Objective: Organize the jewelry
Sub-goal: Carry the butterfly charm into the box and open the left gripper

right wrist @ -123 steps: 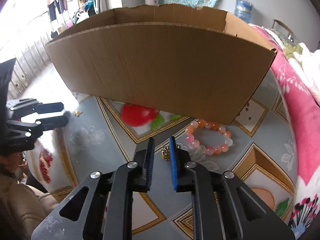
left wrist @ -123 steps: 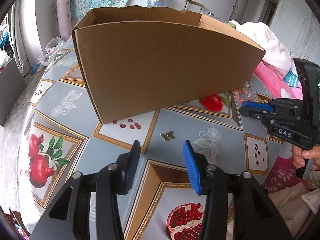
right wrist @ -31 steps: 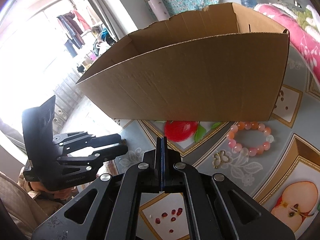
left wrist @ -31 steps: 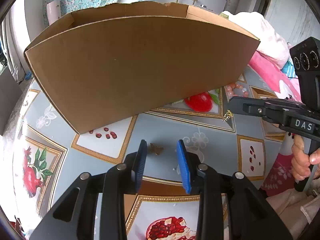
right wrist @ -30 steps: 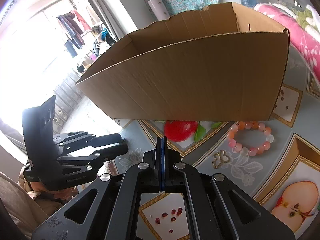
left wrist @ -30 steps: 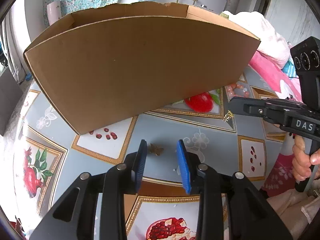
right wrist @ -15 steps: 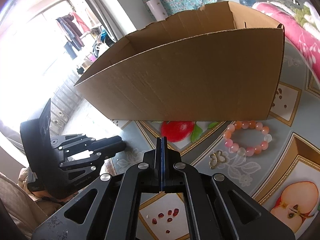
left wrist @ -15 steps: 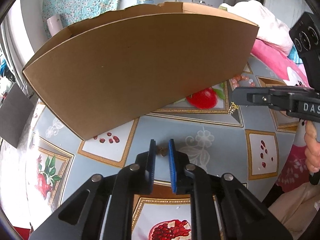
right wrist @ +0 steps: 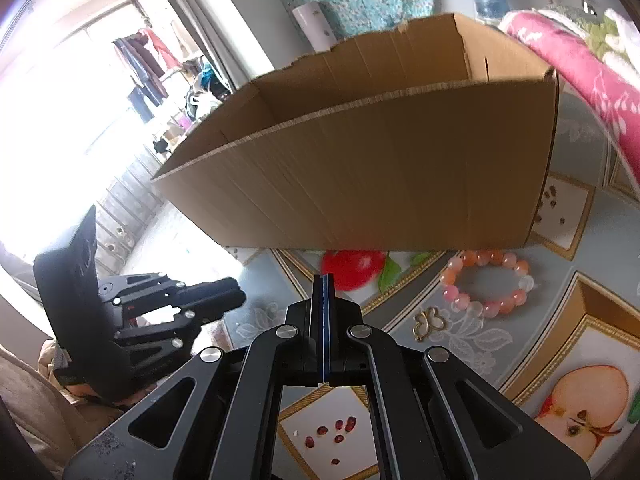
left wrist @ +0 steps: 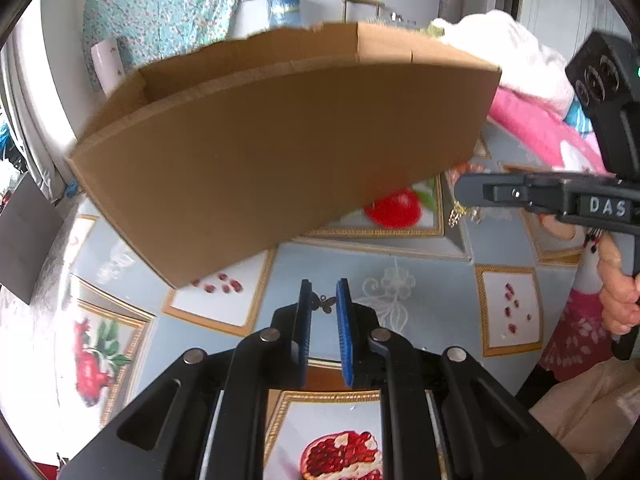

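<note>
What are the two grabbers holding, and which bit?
The right hand-held gripper pinches a small gold chain trinket by its top. The left hand-held gripper brackets a bronze butterfly charm; grip unclear.

pale wall with a floral curtain (left wrist: 168,12) — bright window (right wrist: 60,92) (washed out) — fruit-print tablecloth (left wrist: 432,280).

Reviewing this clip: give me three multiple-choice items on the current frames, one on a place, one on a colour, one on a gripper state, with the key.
1. Where does the bead bracelet lie?
A. inside the cardboard box
B. on the table in front of the box
C. in a gripper

2. What colour are the left gripper pads?
A. blue
B. red
C. green

3. The right gripper is:
A. wide open
B. shut
C. out of view

Key: B, the beads rest on the patterned cloth; A, both pads show blue; B, the fingers meet with a small gold trinket hanging.
</note>
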Demonstrator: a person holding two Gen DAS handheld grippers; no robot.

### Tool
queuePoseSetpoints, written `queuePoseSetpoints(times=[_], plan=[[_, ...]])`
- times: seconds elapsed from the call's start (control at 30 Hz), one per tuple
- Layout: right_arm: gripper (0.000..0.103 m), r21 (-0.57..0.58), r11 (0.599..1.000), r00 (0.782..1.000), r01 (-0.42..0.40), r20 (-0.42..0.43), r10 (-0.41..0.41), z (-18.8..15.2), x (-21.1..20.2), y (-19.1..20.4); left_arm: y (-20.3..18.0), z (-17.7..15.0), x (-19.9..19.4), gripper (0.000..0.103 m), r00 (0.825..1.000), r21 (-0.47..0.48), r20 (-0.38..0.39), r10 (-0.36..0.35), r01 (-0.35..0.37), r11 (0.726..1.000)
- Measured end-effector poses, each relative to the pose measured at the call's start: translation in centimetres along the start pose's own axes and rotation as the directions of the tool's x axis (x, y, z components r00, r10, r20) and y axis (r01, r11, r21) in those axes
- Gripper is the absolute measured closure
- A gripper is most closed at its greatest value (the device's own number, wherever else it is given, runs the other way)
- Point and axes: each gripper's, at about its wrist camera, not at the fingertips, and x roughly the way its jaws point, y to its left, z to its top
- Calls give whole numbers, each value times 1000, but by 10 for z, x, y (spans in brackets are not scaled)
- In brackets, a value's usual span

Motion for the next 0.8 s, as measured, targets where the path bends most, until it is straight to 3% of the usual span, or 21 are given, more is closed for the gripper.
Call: queuePoseSetpoints(times=[0.2, 0.37, 0.47, 0.57, 0.67, 0.8], plan=[[103, -62, 996, 994, -60, 83, 65, 27, -33, 24, 26, 15, -63, 91, 987, -69, 118, -112, 121, 990], [103, -127, 986, 976, -107, 174, 128, 67, -58, 39, 33, 46, -118, 91, 944, -50, 271, -188, 208, 977], [103, -143, 983, 969, -114, 202, 142, 91, -60, 37, 33, 72, -121, 91, 922, -42, 312, -229, 254, 966], [103, -134, 987, 975, -87, 190, 111, 115, -48, 25, 37, 101, -95, 91, 939, -70, 274, -206, 233, 970], [103, -112, 993, 989, -36, 140, 52, 135, -27, 8, 48, 132, -52, 91, 968, -133, 169, -183, 207, 969], [103, -94, 995, 998, 26, 55, -21, 153, 1, -10, 55, 162, -12, 91, 972, -198, 85, -220, 233, 952]])
